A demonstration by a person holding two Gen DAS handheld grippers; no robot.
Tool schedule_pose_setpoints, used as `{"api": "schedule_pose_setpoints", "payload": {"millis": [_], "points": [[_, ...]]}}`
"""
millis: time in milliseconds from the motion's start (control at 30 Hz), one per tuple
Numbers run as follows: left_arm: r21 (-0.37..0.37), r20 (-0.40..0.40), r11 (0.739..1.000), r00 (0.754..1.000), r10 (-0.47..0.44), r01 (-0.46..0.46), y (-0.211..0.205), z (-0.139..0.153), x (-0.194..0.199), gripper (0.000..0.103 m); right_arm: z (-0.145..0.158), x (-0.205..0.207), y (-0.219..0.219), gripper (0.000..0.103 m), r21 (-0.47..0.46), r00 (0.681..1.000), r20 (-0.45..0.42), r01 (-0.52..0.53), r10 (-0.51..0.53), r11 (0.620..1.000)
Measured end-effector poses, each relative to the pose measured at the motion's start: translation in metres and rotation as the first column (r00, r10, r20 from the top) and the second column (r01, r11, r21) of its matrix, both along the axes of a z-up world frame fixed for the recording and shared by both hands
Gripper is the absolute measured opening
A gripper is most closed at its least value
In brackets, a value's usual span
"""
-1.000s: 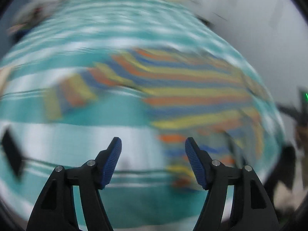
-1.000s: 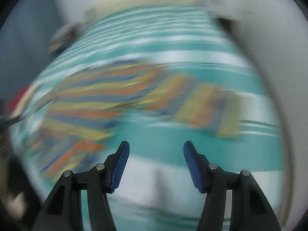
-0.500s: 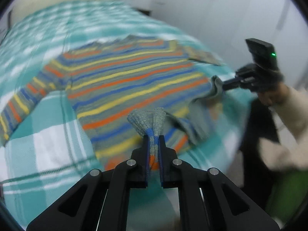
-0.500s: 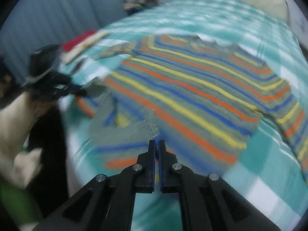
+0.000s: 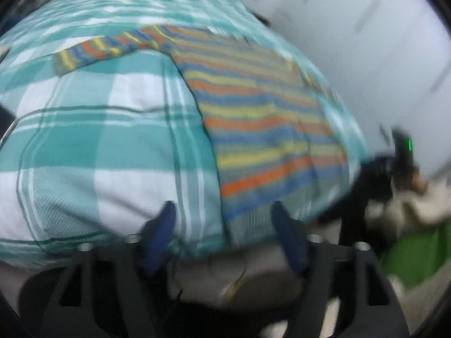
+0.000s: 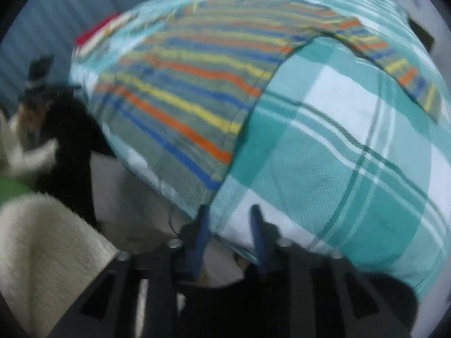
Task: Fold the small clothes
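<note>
Striped knit sweater in grey, orange, yellow and blue (image 5: 262, 118) lying flat on the bed, body spread toward the bed's near edge, hem just at that edge, one sleeve (image 5: 98, 50) stretched out across the bedcover toward the far side. Left gripper (image 5: 222, 233) hovering just off the near edge with fingers wide apart, holding nothing, hem directly ahead. Right gripper (image 6: 229, 233) likewise empty, fingers parted more narrowly, poised at the near edge beside the sweater's side seam (image 6: 245, 129).

Risks, as judged: hem hanging close to the edge, so a careless pull likely to drag the sweater off the bed; soft knit prone to bunching if pinched at one layer only; uneven grabs by the two grippers likely to skew the fold; heavy blur making exact finger placement hard to confirm.

Underneath, a teal-and-white checked bedcover (image 6: 352, 140), soft and rounded, giving little firm backing for a crease. Around: white wardrobe doors (image 5: 366, 42), blue curtain (image 6: 56, 14), red-and-white folded item (image 6: 95, 33) at the bed's far corner.
</note>
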State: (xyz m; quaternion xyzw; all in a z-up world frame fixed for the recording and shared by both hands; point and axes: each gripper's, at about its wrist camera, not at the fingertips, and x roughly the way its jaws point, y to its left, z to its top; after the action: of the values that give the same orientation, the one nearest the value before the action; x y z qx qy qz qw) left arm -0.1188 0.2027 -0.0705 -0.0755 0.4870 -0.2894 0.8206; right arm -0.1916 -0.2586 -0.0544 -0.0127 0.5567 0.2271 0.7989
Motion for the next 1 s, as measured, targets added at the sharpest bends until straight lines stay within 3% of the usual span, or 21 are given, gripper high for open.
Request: {"api": "schedule_pose_setpoints", "payload": {"millis": [67, 200, 233, 267, 300, 333, 367, 467, 567, 900, 1000], "points": [[-0.018, -0.027, 1.0, 1.0, 0.016, -0.017, -0.012, -0.008, 0.006, 0.079, 0.003, 0.005, -0.001, 0.051, 0.075, 0.999, 0.022, 0.044, -0.045, 0.996], [0.094, -0.084, 0.995, 0.996, -0.01, 0.018, -0.058, -0.036, 0.011, 0.072, -0.019, 0.021, 0.009, 0.051, 0.155, 0.993, -0.031, 0.115, -0.112, 0.981], [0.113, -0.092, 0.993, 0.996, -0.015, 0.026, -0.067, -0.041, 0.009, 0.057, -0.029, 0.025, 0.015, 0.051, 0.143, 0.992, -0.05, 0.122, -0.116, 0.982], [0.129, -0.104, 0.991, 0.994, -0.023, 0.036, -0.073, -0.045, 0.007, 0.017, -0.041, 0.029, 0.022, 0.048, 0.142, 0.99, -0.082, 0.122, -0.111, 0.982], [0.144, -0.123, 0.988, 0.992, -0.03, 0.048, -0.076, -0.049, 0.007, 0.004, -0.047, 0.029, 0.025, 0.026, 0.149, 0.989, -0.099, 0.122, -0.108, 0.981], [0.146, -0.133, 0.988, 0.991, -0.027, 0.047, -0.076, -0.049, 0.006, 0.004, -0.048, 0.03, 0.029, 0.005, 0.163, 0.989, -0.109, 0.113, -0.096, 0.98], [0.145, -0.126, 0.989, 0.992, -0.013, 0.031, -0.073, -0.046, 0.004, 0.004, -0.046, 0.03, 0.031, 0.004, 0.158, 0.989, -0.114, 0.113, -0.096, 0.981], [0.175, -0.1, 0.984, 0.994, 0.048, -0.03, -0.054, -0.032, -0.009, 0.004, -0.03, 0.021, 0.021, 0.003, 0.139, 0.981, -0.127, 0.165, -0.148, 0.976], [0.201, -0.105, 0.978, 0.991, 0.084, -0.062, -0.051, -0.038, -0.014, 0.003, -0.027, 0.011, 0.012, 0.003, 0.121, 0.969, -0.147, 0.219, -0.201, 0.968], [0.353, -0.058, 0.932, 0.992, 0.11, -0.083, -0.08, -0.051, -0.009, 0.004, -0.057, 0.017, 0.026, 0.003, 0.026, 0.95, -0.174, 0.268, -0.26, 0.963], [0.407, -0.024, 0.907, 0.991, 0.131, -0.11, -0.085, -0.05, -0.011, 0.014, -0.059, 0.017, 0.022, 0.003, 0.032, 0.949, -0.168, 0.277, -0.268, 0.96]]}}
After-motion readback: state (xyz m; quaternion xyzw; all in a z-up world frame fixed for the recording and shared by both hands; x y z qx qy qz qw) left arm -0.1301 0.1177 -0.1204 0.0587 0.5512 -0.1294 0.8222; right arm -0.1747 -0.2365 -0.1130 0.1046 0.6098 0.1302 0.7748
